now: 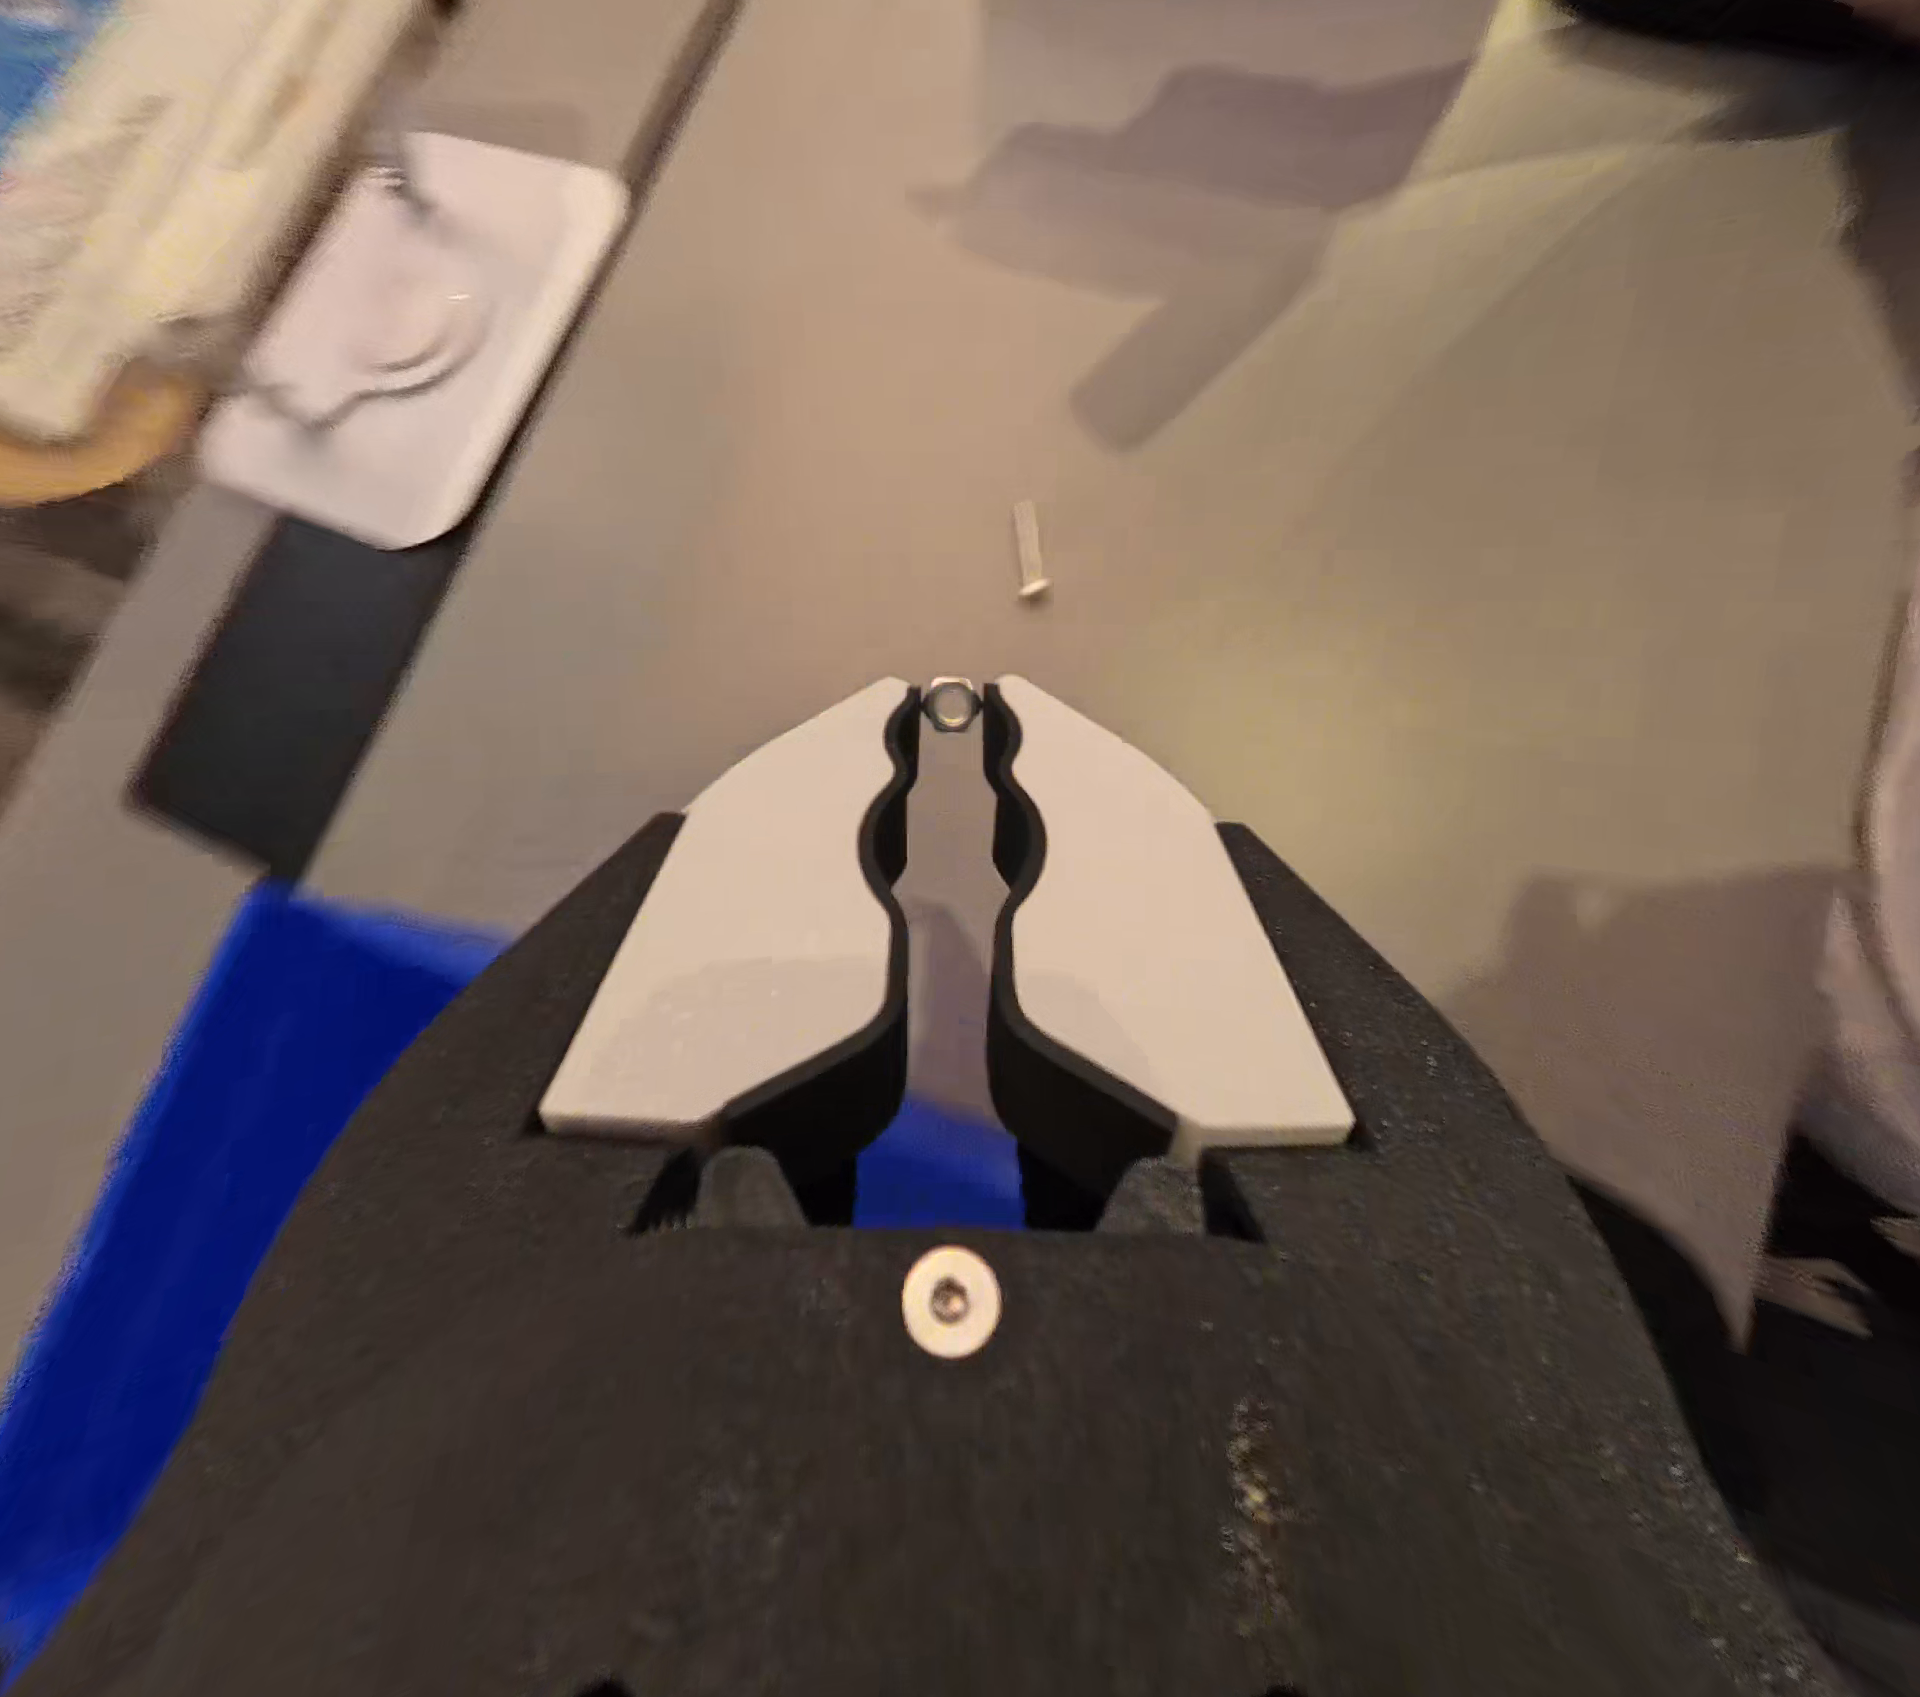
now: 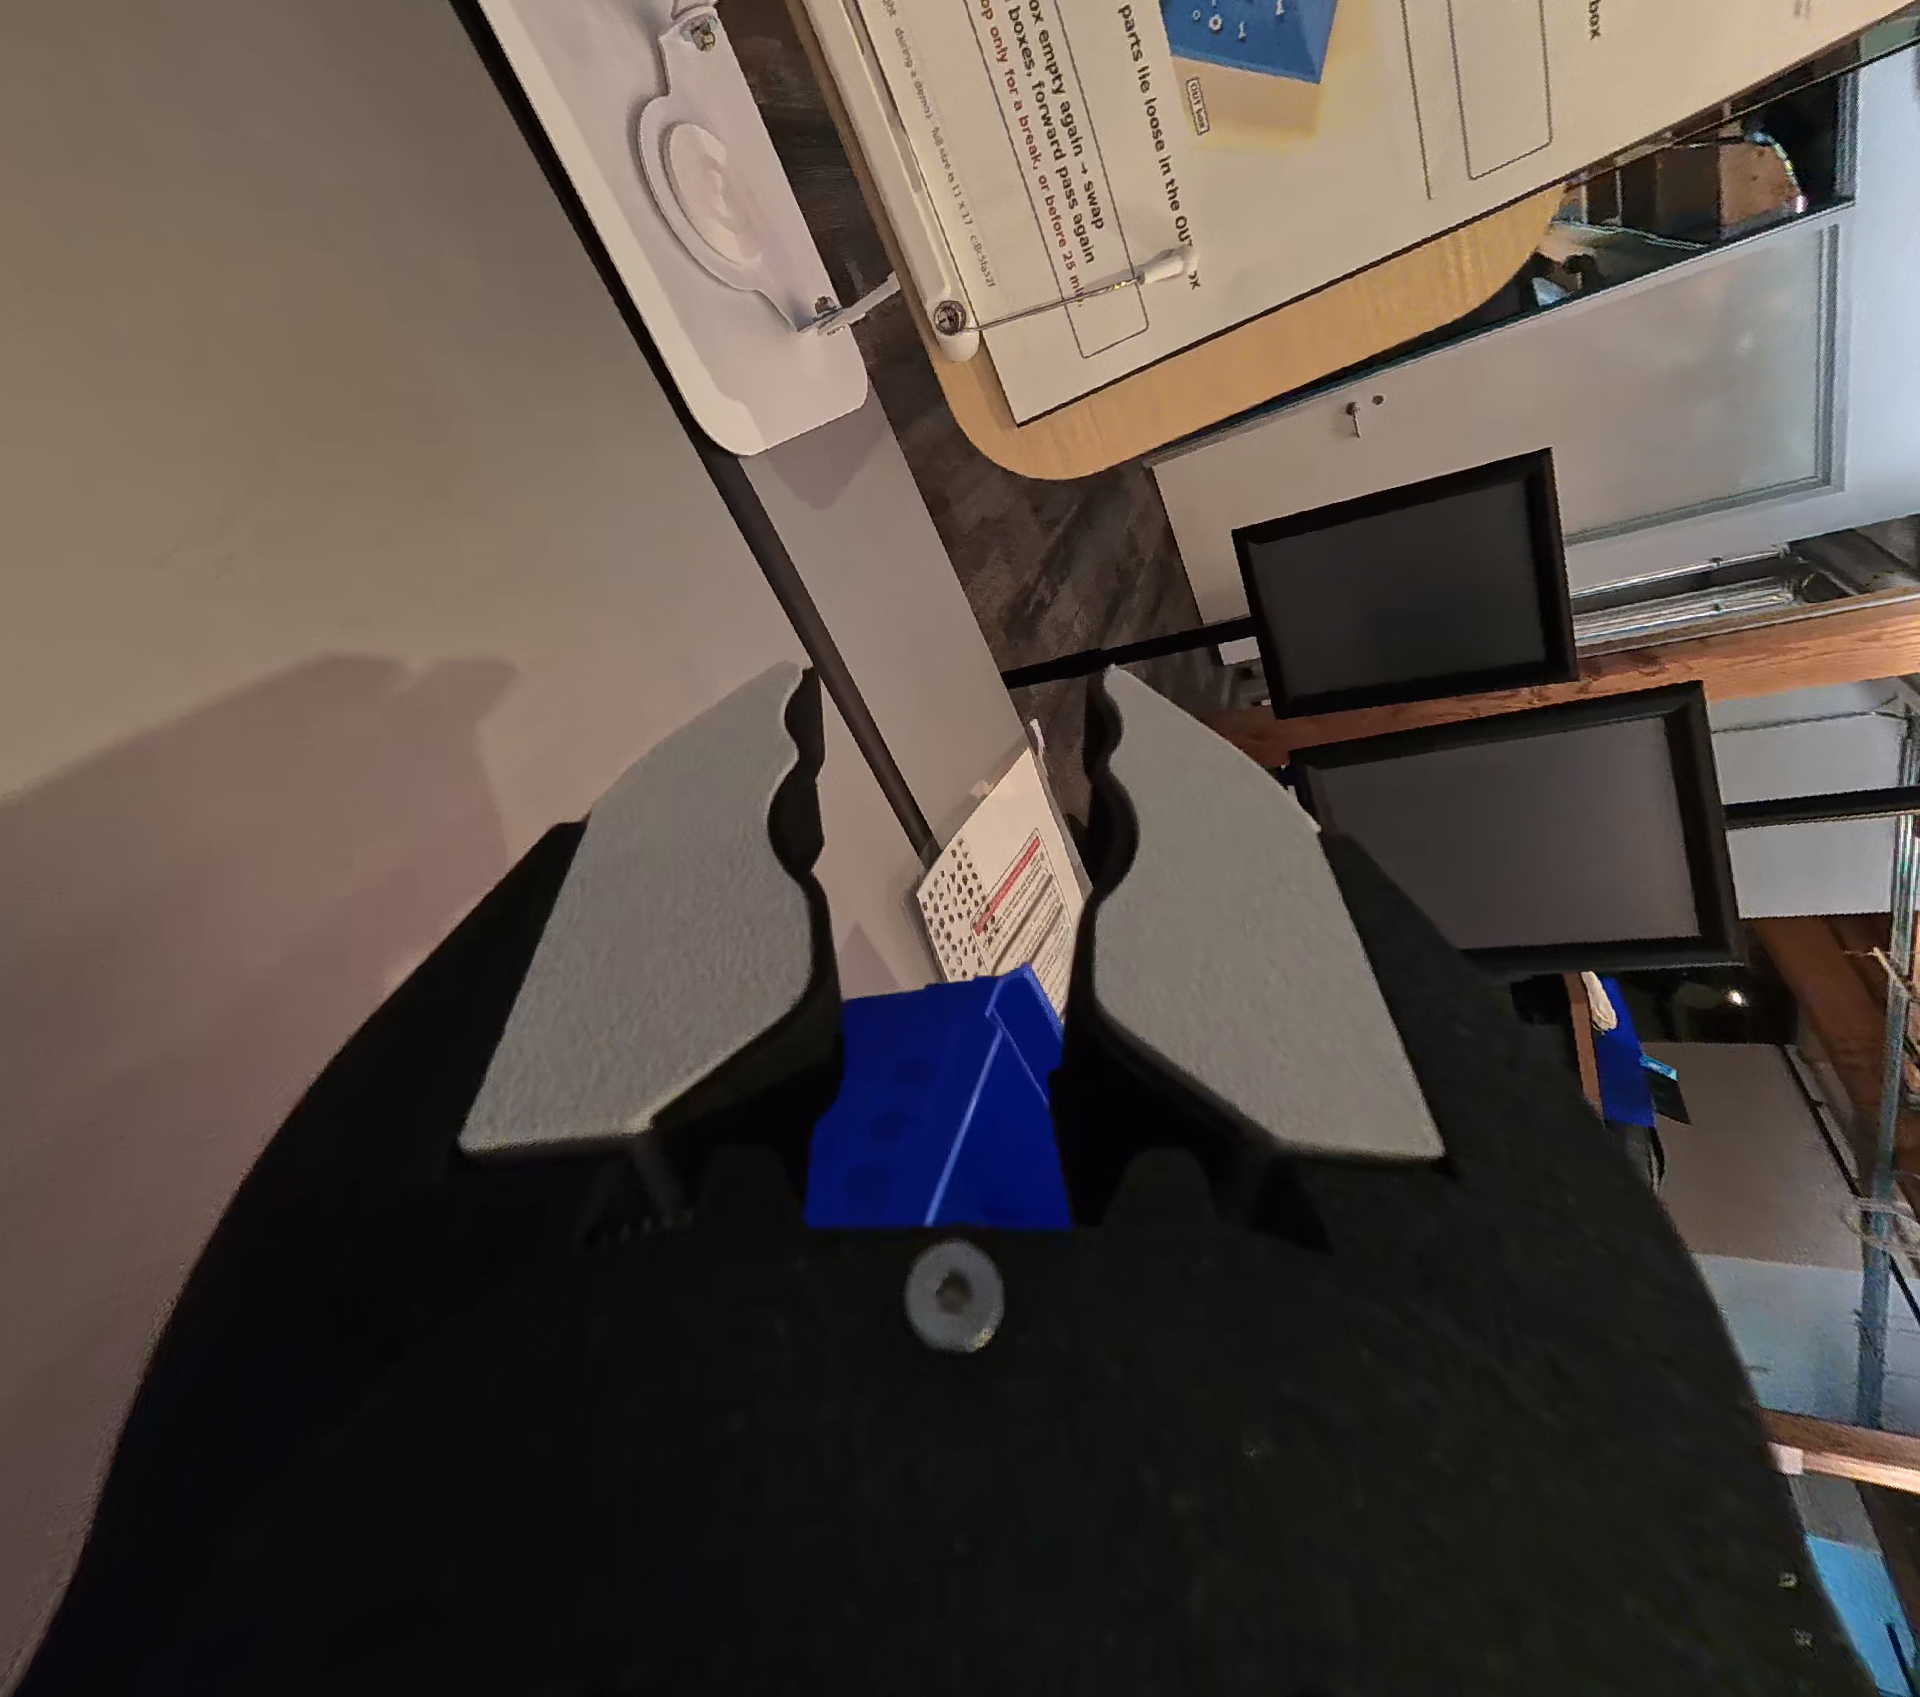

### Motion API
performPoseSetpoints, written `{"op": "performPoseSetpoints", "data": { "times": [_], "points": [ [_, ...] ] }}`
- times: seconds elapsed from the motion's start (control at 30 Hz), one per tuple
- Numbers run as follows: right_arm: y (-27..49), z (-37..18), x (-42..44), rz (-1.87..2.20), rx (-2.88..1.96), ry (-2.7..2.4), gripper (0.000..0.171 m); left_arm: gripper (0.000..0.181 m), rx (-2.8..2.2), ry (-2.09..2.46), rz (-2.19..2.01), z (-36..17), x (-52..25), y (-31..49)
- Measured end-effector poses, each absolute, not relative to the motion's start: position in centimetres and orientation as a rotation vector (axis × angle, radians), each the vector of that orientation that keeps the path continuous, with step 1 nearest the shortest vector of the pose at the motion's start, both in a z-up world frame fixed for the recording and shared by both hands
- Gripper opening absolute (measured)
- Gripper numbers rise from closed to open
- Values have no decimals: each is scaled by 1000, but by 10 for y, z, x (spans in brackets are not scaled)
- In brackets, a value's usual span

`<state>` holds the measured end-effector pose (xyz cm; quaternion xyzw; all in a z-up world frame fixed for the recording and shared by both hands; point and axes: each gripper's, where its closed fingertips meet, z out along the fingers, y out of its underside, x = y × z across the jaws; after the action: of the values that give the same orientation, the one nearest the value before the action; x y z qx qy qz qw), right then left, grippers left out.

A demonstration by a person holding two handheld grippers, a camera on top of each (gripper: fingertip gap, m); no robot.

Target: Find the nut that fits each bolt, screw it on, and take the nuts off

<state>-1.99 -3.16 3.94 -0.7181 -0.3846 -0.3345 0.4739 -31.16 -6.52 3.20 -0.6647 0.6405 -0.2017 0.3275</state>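
Now: L gripper (image 1: 948,691) clenched on small hex nut (image 1: 947,703) at fingertips, above grey table (image 1: 727,504). Loose bolt (image 1: 1029,551) lies on table just beyond, apart from nut. R gripper (image 2: 951,712) released, nothing between fingers. Blue box (image 2: 935,1117) below R gripper; contents not visible.

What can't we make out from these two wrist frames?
- Small silver hex nut in the left gripper: too small to read its threads.
- Short silver bolt on the grey table: absent from the right wrist view.
- Blue box: mostly hidden behind the open right gripper.
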Motion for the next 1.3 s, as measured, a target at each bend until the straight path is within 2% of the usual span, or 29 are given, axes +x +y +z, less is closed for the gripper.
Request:
{"op": "performPoseSetpoints", "data": {
  "times": [0.2,0.33,0.43,0.93,1.0,1.17,1.3],
  "points": [
    [-41,55,-3,-748,-1772,-841,45,11,-1823,1920,-442,-85,-187,-87],
    [-45,68,15,-526,-1792,-706,45,10,-1880,1916,-467,-117,-144,-79],
    [-50,79,44,-596,-1784,-644,46,10,-1928,1978,-411,-136,-135,-74],
    [-59,98,81,-609,-1774,-571,49,11,-2019,2047,-399,-156,-133,-74],
    [-61,100,82,-606,-1769,-565,49,24,-2016,2008,-408,-150,-132,-71],
    [-68,109,84,-608,-1743,-568,50,30,-1971,1797,-497,-109,-149,-60],
    [-72,117,84,-598,-1718,-557,49,22,-2046,1686,-456,-108,-188,-58]
  ]
}}
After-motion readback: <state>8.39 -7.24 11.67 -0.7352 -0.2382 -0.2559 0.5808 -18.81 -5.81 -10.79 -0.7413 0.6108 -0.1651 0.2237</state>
